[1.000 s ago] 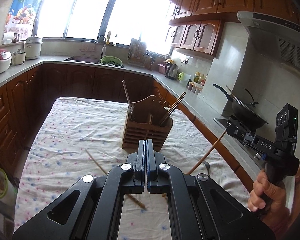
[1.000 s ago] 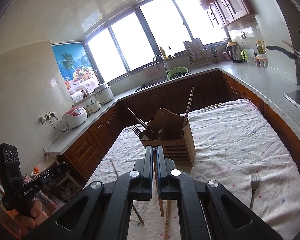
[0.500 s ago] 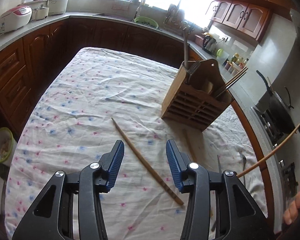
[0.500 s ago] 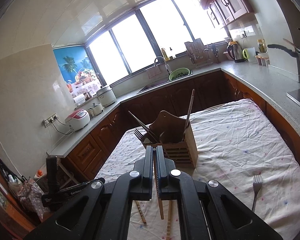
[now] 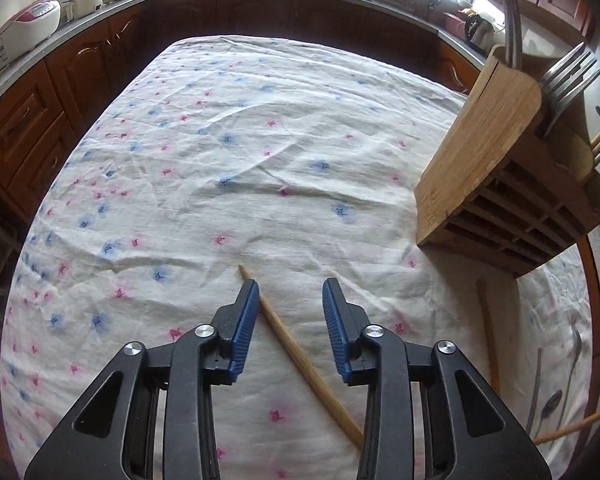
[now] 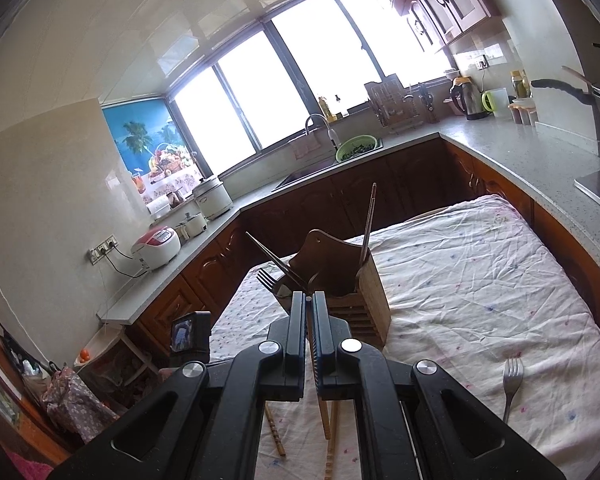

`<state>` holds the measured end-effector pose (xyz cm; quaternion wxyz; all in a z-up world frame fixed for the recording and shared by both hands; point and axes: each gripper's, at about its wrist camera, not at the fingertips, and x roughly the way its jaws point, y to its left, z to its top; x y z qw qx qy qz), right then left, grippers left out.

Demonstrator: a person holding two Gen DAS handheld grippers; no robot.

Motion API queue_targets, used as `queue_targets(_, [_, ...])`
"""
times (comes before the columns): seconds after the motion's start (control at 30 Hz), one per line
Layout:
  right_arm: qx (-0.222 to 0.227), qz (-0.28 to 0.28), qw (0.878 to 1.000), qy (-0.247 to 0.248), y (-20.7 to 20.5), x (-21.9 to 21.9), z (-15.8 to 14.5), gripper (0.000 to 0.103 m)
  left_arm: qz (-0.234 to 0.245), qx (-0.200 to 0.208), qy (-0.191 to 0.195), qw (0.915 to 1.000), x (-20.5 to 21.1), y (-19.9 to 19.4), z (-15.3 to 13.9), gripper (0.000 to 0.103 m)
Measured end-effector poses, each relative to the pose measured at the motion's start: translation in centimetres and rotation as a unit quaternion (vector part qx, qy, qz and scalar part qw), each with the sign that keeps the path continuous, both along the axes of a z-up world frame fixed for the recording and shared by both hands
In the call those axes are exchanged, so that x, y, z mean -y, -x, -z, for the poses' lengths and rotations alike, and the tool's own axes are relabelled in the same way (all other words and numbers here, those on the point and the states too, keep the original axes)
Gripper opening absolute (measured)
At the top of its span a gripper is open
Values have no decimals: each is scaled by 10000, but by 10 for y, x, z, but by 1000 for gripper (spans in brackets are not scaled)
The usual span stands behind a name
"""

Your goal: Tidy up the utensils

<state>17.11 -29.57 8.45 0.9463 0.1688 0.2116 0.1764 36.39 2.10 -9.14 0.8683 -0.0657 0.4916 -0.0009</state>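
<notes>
While the left gripper (image 5: 288, 304) hangs low over the flowered tablecloth (image 5: 260, 140) with its blue pads spread wide apart, a wooden chopstick (image 5: 296, 350) lies flat on the cloth between them, slanting so that its far tip pokes out just past the left pad (image 5: 244, 320) and its near end runs under the right one. That chopstick lies near the wooden utensil holder (image 5: 496, 184), on the left wrist camera's near-left side of it. The holder stands upright on the cloth, with a fork (image 5: 568, 80) rising tines-up out of its top. On the other side of the holder, more cutlery lies loose on the cloth: a spoon (image 5: 548, 404) and another pale chopstick (image 5: 488, 332).

The right gripper (image 6: 309, 312) is clamped together on a chopstick (image 6: 320, 396), held above the cloth and just in front of the holder (image 6: 356, 300) in its own camera. A loose fork (image 6: 511, 384) lies on the cloth to the right of the holder in that view, well apart from it. Dark chopsticks (image 6: 369, 220) stand in the holder.
</notes>
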Motion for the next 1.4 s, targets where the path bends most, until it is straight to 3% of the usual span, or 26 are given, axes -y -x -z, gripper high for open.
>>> queue_targets(0.03, [2,12,10000,2,0,1,0,3,2,76,-201,9998,3,0,0,25])
queue_targets(0.07, [5,26,10000,1,-1,3,0,3,48,2,-206,9998,4,-2,4,12])
queue_targets(0.17, [17,66,10000,-12,0,6,-1,3,106,108,-243,9996,3,2,5,8])
queue_targets(0.27, [13,86,10000,-42,-1,8,-1,3,227,146,41,9996,3,11,1,5])
queue_targets(0.43, [23,46,10000,-82,0,6,-1,3,463,512,456,9966,11,43,-28,4])
queue_targets(0.8, [153,-7,9999,-69,12,-1,-8,3,770,1267,926,9846,15,111,-95,4])
queue_targets(1.07, [273,-47,9996,-31,22,-9,-15,3,831,1770,1112,9744,6,149,-131,4])
queue_targets(1.4, [386,-98,9992,47,31,-19,-21,3,879,2187,1232,9640,-1,177,-157,4])
